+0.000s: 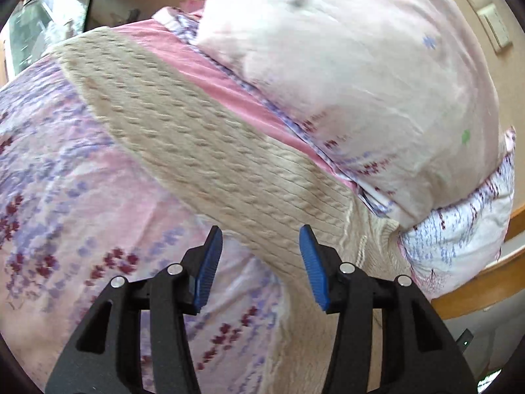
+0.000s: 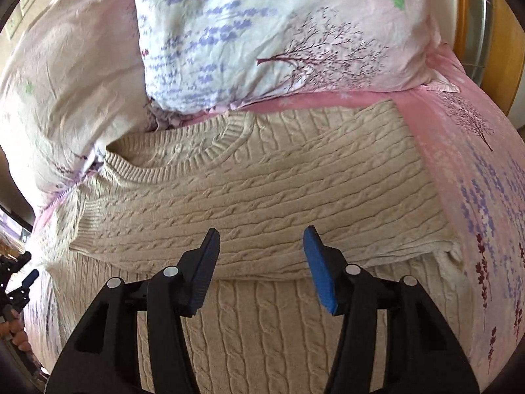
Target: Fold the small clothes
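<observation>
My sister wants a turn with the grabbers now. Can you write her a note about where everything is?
Left gripper: open, nothing between its pads, above the sweater's edge.
Right gripper: open, holding nothing, above the sweater's folded edge.
Sweater: beige cable knit, lying on the pink floral bedspread, collar toward the pillows.
Done: one part, collar showing on it, lies folded over the rest.
Left: probably more folds to make it compact; I cannot tell how many.
</observation>
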Available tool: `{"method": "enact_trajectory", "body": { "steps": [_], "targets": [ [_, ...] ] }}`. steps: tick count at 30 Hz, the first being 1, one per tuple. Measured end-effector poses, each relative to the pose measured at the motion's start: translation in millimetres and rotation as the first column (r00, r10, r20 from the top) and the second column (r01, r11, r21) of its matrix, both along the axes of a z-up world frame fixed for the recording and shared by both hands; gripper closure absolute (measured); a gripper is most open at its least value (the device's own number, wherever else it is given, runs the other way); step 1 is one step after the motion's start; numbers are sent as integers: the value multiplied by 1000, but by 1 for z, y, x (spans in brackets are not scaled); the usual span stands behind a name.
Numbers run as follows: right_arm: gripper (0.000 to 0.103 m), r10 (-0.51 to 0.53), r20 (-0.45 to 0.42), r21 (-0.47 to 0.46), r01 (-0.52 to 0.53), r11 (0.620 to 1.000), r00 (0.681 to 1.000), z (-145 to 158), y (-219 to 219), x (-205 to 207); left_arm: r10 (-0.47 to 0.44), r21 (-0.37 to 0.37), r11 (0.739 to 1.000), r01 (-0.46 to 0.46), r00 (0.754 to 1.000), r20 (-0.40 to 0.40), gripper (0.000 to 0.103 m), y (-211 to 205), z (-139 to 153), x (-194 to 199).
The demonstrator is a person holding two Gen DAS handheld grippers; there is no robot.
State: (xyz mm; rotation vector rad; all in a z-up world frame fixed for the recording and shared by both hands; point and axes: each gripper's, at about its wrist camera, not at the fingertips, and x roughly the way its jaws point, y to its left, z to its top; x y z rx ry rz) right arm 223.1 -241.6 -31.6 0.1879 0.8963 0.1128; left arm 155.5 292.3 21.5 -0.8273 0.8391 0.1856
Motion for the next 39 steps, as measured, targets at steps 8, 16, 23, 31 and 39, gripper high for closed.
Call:
{"method": "enact_trajectory", "body": {
  "steps": [8,16,23,31,39],
  "targets": [
    [30,-4,-16,59,5,998,1000,7,2,-6,230,-213,950,-229,973,-21,55,66,-27,-21],
    [29,-8,-37,124,12,992,999,12,-6,-19,434,-524,770,-364,901,12,70,96,-61,-17],
    [29,-17,-22,132,20,991,1000,16,-17,-27,572,-648,621,-440,820,-8,93,119,-84,-21],
    [29,-22,-13,153,24,988,1000,16,-30,-35,558,-628,679,-381,823,104,97,108,-53,-12],
    [29,-18,-13,180,20,984,1000,14,-41,-40,368,-672,738,-61,871,325,97,18,15,21]
  ]
}}
